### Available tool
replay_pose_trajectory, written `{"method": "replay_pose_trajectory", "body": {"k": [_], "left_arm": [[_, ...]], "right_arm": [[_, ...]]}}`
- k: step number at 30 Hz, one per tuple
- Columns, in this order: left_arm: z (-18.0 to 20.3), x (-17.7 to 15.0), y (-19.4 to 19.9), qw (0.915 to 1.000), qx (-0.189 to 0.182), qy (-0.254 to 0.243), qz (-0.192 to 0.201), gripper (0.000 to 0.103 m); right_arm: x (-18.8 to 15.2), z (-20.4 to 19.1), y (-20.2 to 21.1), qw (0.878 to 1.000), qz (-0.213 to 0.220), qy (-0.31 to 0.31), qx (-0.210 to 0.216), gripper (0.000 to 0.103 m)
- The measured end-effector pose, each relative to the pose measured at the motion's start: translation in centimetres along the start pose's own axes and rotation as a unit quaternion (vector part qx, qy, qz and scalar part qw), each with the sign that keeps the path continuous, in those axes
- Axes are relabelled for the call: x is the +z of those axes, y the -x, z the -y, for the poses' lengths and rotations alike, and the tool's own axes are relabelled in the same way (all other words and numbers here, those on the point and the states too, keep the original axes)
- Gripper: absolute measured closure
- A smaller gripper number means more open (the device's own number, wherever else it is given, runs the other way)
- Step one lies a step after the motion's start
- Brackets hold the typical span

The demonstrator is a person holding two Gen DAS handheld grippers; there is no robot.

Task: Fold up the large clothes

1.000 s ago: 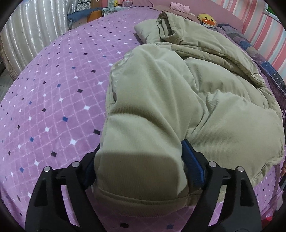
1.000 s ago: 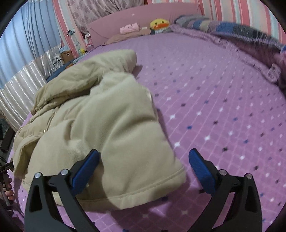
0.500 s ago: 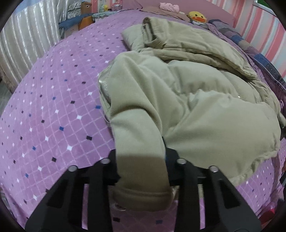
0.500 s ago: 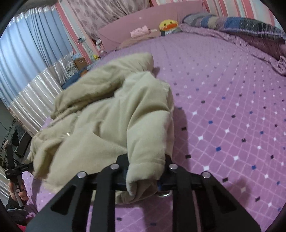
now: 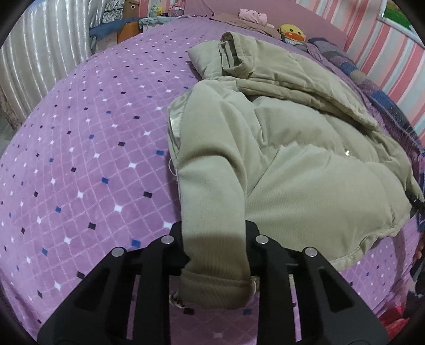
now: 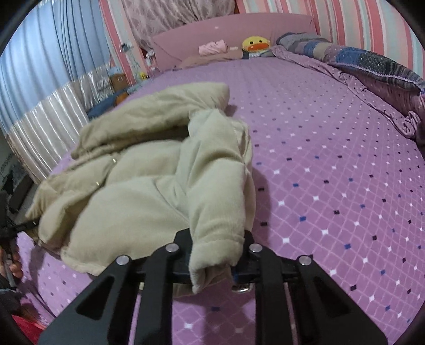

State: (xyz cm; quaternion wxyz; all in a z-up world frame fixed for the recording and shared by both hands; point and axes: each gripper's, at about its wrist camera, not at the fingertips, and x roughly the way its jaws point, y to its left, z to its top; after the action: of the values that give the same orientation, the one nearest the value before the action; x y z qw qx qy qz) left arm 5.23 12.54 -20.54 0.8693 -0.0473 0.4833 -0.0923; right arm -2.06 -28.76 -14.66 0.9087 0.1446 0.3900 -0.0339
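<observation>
A beige padded jacket [image 5: 305, 169] lies on the purple diamond-pattern bed [image 5: 87, 164]. My left gripper [image 5: 215, 238] is shut on the cuff end of one sleeve [image 5: 212, 201], lifted off the bed at the jacket's left side. In the right wrist view the jacket [image 6: 138, 191] lies left of centre on the bed [image 6: 345, 185]. My right gripper [image 6: 216, 249] is shut on the other sleeve's cuff [image 6: 215, 223], raised above the bed. The jacket's collar points toward the headboard.
A yellow duck toy [image 5: 292, 33] and a pink garment [image 5: 252, 17] lie by the pink headboard. A folded patterned blanket [image 6: 372, 63] runs along the bed's right side. Boxes and clutter [image 5: 124, 29] stand beside the curtain. The bed's near edge is close below both grippers.
Both grippers were open around the sleeve ends a second ago. They have shut on the cuffs and lifted them, pulling back from the jacket.
</observation>
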Motion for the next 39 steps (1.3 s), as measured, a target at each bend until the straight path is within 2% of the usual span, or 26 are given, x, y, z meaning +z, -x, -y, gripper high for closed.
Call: {"method": "replay_pose_trajectory", "body": {"k": [3,6,8,9,16,18,21,22,23,24,26,29,39], "left_arm": [[0.5,0.1,-0.5,0.9998,0.021,-0.006,-0.001,0.063],[0.3,0.0,-0.7,0.9995,0.031,-0.002,0.003,0.051],[-0.1,-0.2,-0.5,0.9994,0.035,0.004,0.005,0.038],[-0.3,-0.3,-0.3,0.9992,0.038,0.009,0.005,0.036],[-2.5,-1.9,0.5,0.9989,0.005,0.047,0.0,0.031],[-2.5,-1.9,-0.1,0.9984,-0.005,0.056,-0.006,0.032],[-1.5,-2.1,-0.9,0.9987,-0.004,0.049,-0.013,0.039],[-1.3,-2.2,-0.8,0.9989,0.0,0.044,-0.013,0.045],[-0.9,-2.1,-0.8,0.9992,0.001,0.036,-0.014,0.051],[-0.7,-2.1,-0.7,0.9994,0.002,0.033,-0.014,0.054],[-0.4,-1.7,-0.3,0.9995,0.0,0.025,-0.017,0.069],[0.3,-1.2,0.4,0.9998,0.006,0.008,-0.017,0.078],[1.6,1.8,1.4,0.9996,-0.005,-0.014,-0.025,0.085]], "right_arm": [[-0.1,0.1,-0.6,1.0,-0.004,0.003,-0.006,0.078],[-0.3,0.5,-0.8,1.0,-0.003,-0.003,-0.009,0.059],[-0.5,0.8,-0.7,1.0,-0.003,-0.009,-0.008,0.049],[-0.6,1.0,-0.8,1.0,-0.004,-0.015,-0.003,0.042],[-2.2,1.6,-1.0,0.998,-0.011,-0.053,0.023,0.039],[-2.5,1.8,-1.4,0.997,-0.018,-0.065,0.028,0.037],[-2.8,1.6,-1.8,0.997,-0.021,-0.069,0.029,0.036],[-2.8,1.5,-1.9,0.997,-0.024,-0.069,0.03,0.036],[-2.9,1.5,-2.0,0.997,-0.025,-0.07,0.03,0.041],[-2.9,1.4,-1.9,0.997,-0.025,-0.069,0.032,0.052],[-2.6,1.0,-1.7,0.997,-0.028,-0.064,0.038,0.065],[-2.1,0.1,-1.1,0.998,-0.026,-0.042,0.034,0.078],[2.0,-2.5,0.2,0.999,-0.003,0.004,0.033,0.084]]}}
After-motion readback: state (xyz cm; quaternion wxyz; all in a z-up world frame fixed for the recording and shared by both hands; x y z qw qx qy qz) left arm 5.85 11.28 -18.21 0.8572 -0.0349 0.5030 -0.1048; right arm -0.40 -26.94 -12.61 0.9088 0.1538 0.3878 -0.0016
